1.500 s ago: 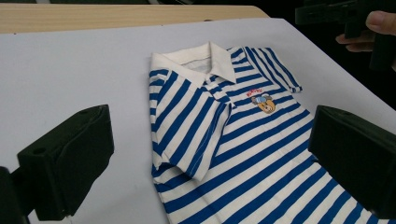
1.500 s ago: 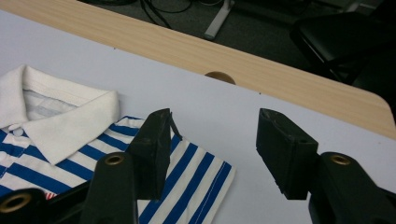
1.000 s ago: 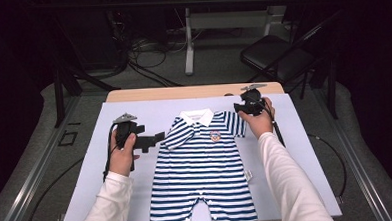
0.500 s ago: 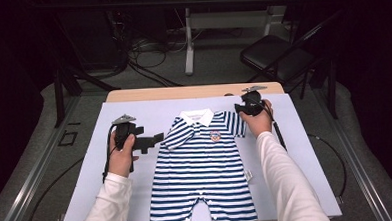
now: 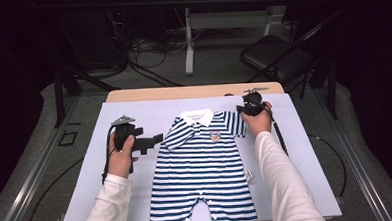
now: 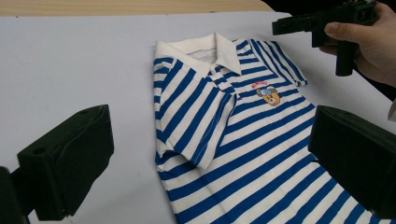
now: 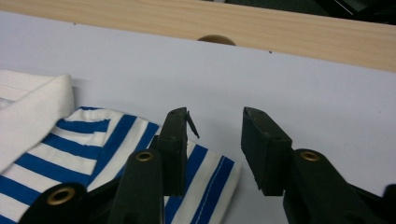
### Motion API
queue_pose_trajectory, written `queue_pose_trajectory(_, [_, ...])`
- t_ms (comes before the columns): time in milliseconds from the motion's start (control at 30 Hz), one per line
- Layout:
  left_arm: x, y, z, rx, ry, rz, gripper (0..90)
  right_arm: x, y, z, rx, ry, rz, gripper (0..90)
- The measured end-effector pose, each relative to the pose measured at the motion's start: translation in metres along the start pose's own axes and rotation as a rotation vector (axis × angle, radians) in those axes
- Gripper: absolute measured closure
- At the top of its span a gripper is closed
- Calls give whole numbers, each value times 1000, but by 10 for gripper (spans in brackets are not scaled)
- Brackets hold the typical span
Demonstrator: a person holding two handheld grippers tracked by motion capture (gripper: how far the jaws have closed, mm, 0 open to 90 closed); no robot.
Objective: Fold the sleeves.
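High view: we see the striped romper [image 5: 202, 170] lying flat, collar away from us, on the pale sheet [image 5: 77, 185] covering the surface. Left hand-held gripper [image 5: 155, 141] hovers just beside its near sleeve, jaws wide, holding nothing. Right hand-held gripper [image 7: 212, 142] sits over the other sleeve's edge, jaws parted, 1 above the cloth.

The right gripper [image 5: 242, 109] is easing slightly toward the striped romper's [image 5: 206, 170] sleeve [image 7: 205, 177], its jaws parted over the sleeve's edge. The left gripper [image 5: 156, 141] is barely shifting beside the other sleeve.
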State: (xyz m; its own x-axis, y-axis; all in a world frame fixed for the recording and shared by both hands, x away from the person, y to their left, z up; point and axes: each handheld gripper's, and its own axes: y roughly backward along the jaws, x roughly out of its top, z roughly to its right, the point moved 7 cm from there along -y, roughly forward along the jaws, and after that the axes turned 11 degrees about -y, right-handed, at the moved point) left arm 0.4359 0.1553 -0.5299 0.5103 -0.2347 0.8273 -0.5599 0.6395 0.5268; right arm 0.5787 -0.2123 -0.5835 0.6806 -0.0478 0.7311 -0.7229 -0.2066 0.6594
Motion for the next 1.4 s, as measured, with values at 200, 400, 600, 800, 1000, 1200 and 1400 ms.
queue_pose_trajectory(200, [1,0,0,0,6,6,5,-3,-3,6,-10,-21,-23,719])
queue_pose_trajectory(400, [0,1,0,0,8,6,5,-7,-8,8,-32,-21,-36,731])
queue_pose_trajectory(600, [0,1,-1,2,12,5,5,-11,-11,11,-39,-33,-67,741])
queue_pose_trajectory(800, [0,1,0,2,12,5,5,-12,-13,12,-37,-34,-78,746])
queue_pose_trajectory(1000, [0,0,0,3,11,4,5,-13,-13,11,-34,-19,-78,773])
queue_pose_trajectory(1200, [-1,0,-1,5,12,3,5,-14,-13,6,-29,-10,-82,865])
queue_pose_trajectory(1400, [-1,-2,0,3,10,-1,5,-14,-11,5,-36,-21,-98,876])
